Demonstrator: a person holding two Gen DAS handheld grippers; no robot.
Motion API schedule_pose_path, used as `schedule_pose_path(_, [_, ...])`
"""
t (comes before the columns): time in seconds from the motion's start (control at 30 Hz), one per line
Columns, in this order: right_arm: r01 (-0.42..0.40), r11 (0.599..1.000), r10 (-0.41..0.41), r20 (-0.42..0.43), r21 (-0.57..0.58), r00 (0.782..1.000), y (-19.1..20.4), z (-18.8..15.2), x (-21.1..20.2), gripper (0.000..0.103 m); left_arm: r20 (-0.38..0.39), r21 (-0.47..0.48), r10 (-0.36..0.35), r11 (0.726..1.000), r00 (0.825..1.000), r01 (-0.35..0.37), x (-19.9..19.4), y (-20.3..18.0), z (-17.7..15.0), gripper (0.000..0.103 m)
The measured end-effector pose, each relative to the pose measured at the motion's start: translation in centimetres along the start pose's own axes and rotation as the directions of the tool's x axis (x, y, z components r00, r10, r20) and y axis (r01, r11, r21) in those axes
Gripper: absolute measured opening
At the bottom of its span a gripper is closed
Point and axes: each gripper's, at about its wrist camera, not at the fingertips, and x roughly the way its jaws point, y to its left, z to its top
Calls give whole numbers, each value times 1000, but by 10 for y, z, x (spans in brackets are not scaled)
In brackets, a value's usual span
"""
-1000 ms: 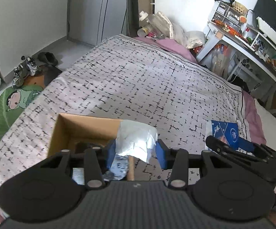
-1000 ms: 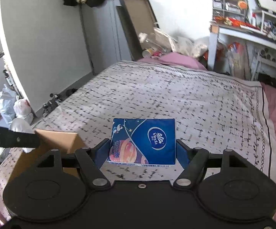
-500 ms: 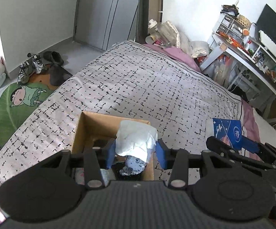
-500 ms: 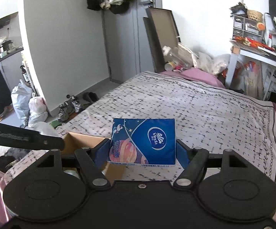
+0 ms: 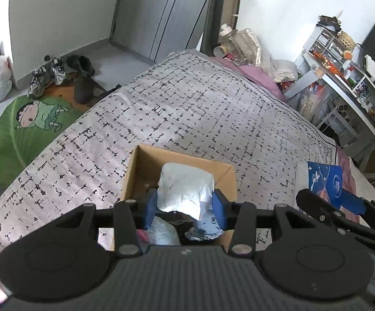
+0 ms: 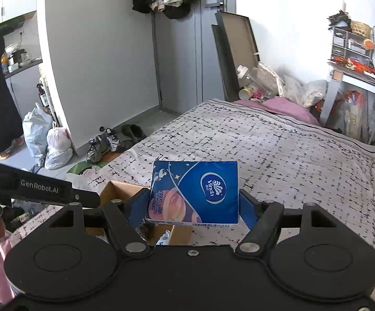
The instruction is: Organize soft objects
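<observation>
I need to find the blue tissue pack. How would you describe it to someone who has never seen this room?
Start at the bed with the black-and-white patterned cover. Near its close edge sits an open cardboard box. The tissue pack is held beside it in the right hand-held gripper: glossy blue, white Vinda logo, unlike the crumpled white bundle over the box.

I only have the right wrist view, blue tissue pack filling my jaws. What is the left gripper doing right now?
Observer: The left gripper is shut on a white crumpled pack, held over the open cardboard box.
Operator: Is anything in that box already?
Observer: Yes, the left view shows soft wrapped items lying inside, below the white pack.
Operator: Where is my pack relative to the box?
Observer: From the left view, your blue tissue pack in the right gripper sits to the right of the box, not over its opening.
</observation>
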Motion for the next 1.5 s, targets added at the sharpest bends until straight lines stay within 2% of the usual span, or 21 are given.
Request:
schedule_pose_path(0.13, [-12,1000,11,-48,-14,999,5,-2,20,70,-15,-14,2,1000,1000,-2,15,12,1,44])
schedule_pose_path(0.3, [-35,999,32,-67,-35,997,17,-2,33,70,-37,-19,13,1000,999,-14,35,22,3,45])
schedule_pose_path(0.47, [-49,998,46,-97,-36,994,23,-1,53,70,-73,-35,34,999,997,-37,50,31,9,52])
schedule_pose_path(0.67, [-81,997,78,-113,-21,991,28,0,62,74,-89,-52,35,998,995,-40,57,38,14,54])
schedule_pose_path(0.77, [-82,996,78,-130,-27,988,31,0,67,84,-86,-55,35,998,996,-40,56,39,17,54])
schedule_pose_path(1.03, [-32,998,37,-93,52,995,10,8,54,85,-81,-46,37,998,996,-41,43,34,19,55])
schedule_pose_path(1.17, [-27,996,35,-88,82,996,1,5,45,85,-79,-42,43,998,996,-46,33,29,14,64])
schedule_pose_path(1.4, [-31,996,39,-95,87,995,-4,-3,26,85,-72,-22,51,998,996,-53,11,17,3,69])
schedule_pose_path(1.5, [-30,995,40,-100,100,994,-9,-6,17,85,-59,-15,54,998,997,-55,-1,11,-2,74])
